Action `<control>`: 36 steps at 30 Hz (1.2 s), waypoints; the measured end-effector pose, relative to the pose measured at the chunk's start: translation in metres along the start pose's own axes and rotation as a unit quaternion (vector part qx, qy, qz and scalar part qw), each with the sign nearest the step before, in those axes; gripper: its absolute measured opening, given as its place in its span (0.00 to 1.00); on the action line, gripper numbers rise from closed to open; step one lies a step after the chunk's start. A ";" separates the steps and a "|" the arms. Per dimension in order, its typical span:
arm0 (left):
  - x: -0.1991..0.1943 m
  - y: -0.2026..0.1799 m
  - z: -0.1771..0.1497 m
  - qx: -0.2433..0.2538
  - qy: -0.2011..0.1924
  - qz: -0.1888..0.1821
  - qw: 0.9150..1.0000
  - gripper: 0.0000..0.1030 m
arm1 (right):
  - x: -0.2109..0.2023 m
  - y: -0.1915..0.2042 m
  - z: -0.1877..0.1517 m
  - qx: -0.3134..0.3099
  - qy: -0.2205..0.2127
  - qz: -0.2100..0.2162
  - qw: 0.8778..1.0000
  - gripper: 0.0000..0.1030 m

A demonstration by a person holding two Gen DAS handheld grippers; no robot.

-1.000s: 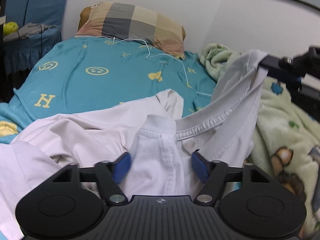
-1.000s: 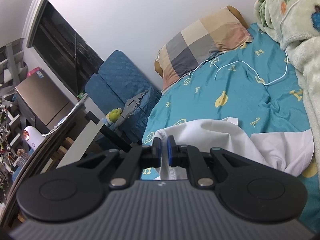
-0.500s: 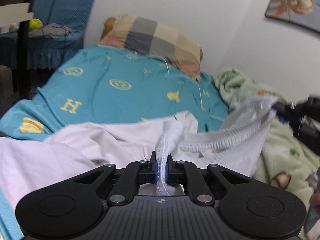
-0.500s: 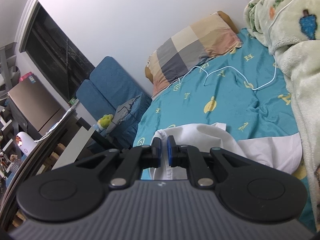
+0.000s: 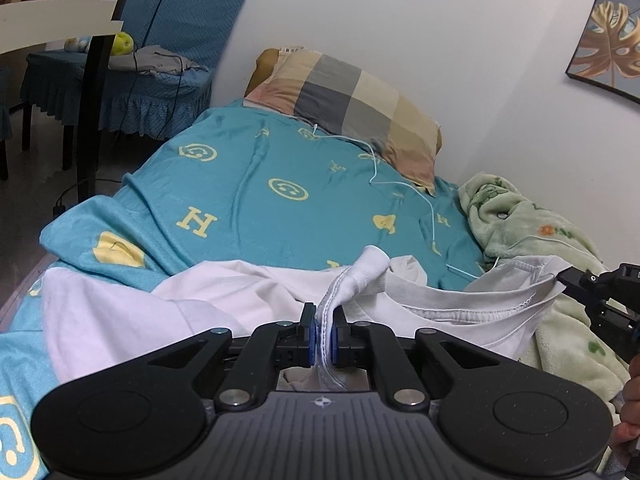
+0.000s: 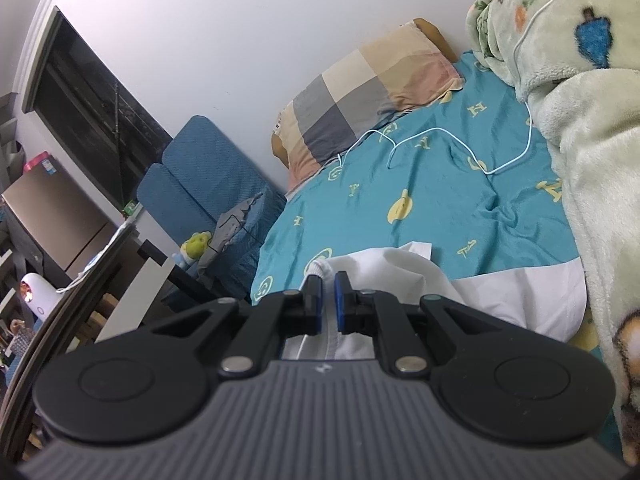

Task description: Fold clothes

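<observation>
A white T-shirt lies crumpled on the teal bed sheet. My left gripper is shut on a bunched seam of the shirt near its collar. In the left wrist view my right gripper shows at the far right, pinching the other shoulder of the shirt, with the collar stretched between the two. In the right wrist view my right gripper is shut on the shirt's hem edge, and the shirt drapes down onto the sheet.
A checked pillow lies at the head of the bed with a white cable trailing over the sheet. A green fleece blanket is heaped on the right. A blue sofa and a dark table leg stand to the left.
My left gripper has shut on the shirt's seam; it was open a second ago. Both grippers have lifted and drawn the collar taut between them.
</observation>
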State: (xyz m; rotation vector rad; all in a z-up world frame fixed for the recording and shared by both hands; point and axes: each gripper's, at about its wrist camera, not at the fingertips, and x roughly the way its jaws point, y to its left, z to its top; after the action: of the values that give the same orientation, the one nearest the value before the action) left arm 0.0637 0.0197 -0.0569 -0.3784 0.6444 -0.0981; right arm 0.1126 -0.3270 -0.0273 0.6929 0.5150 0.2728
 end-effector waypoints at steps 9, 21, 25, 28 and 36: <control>0.000 -0.007 -0.006 0.013 0.013 -0.023 1.000 0.46 | -0.001 0.000 0.001 0.004 0.003 0.007 1.000 0.09; 0.051 -0.050 -0.029 0.117 0.074 -0.008 0.990 0.72 | -0.006 0.000 0.000 0.009 0.005 0.017 1.000 0.09; 0.062 -0.033 -0.031 0.079 0.099 0.008 0.992 0.36 | -0.006 -0.002 0.000 0.013 0.004 0.014 1.000 0.09; 0.052 -0.022 -0.026 0.055 0.087 0.001 0.995 0.08 | -0.007 -0.003 0.001 0.015 0.002 0.011 1.000 0.09; 0.009 -0.020 -0.009 0.019 0.022 -0.043 0.999 0.04 | -0.006 -0.007 0.001 0.016 -0.001 0.000 1.000 0.09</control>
State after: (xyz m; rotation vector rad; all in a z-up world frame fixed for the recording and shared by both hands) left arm 0.0659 -0.0031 -0.0608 -0.3684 0.6697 -0.2005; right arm 0.1088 -0.3353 -0.0291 0.7237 0.5182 0.2638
